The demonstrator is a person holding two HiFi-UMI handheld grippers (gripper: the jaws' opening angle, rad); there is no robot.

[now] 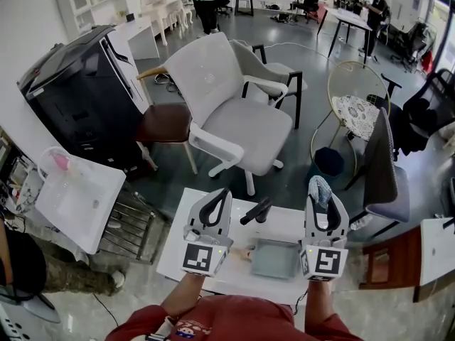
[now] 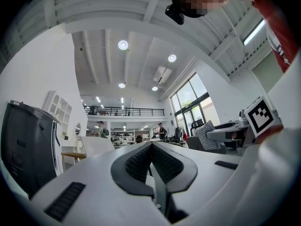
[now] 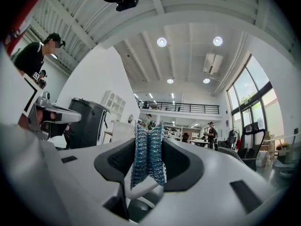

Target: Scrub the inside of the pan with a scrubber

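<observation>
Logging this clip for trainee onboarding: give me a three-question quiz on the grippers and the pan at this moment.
1. True or false: the right gripper is shut on the scrubber.
2. The left gripper's jaws are: A) wide apart; B) together with nothing between them; C) clamped on the pan's handle.
3. Fill in: the pan sits on the white ____.
Key: 1 true; 2 B; 3 table.

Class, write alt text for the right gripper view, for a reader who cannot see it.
The right tongs are clamped on a blue-silver mesh scrubber. Behind it lies a bright white hall with round ceiling lights, a balcony railing and a black cabinet at left.
</observation>
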